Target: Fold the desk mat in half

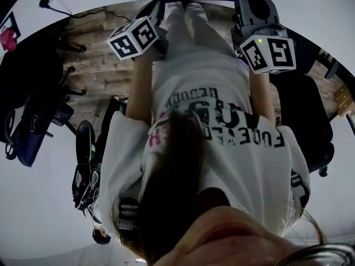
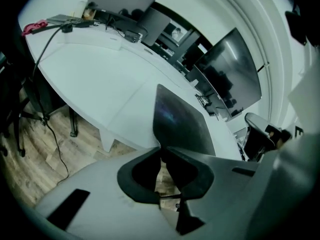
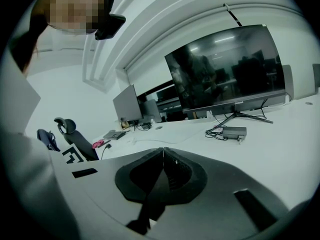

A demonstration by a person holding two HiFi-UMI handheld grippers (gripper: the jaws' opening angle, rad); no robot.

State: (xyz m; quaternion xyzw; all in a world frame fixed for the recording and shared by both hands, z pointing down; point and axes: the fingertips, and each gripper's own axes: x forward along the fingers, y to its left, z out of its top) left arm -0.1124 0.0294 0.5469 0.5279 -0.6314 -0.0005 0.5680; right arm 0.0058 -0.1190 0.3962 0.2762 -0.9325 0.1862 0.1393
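Status: desk mat [image 2: 180, 121] shows as a dark, thin sheet over the white desk [image 2: 100, 79], near corner clamped in the left gripper [image 2: 161, 148] jaws. Right gripper [image 3: 163, 151] jaws are pressed together on a dark sheet edge, likely the same mat. Looks light, floppy, smooth-faced. Expect sag between holds and slip on a shallow bite. Best hold: both corners of one edge, bite deep, keep taut.

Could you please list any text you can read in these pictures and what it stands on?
"coocaa", small and uncertain: bezel of the monitor.
T-shirt: large print, upside down and creased, unreadable.
Marker cubes, left and right: patterns only, no words.
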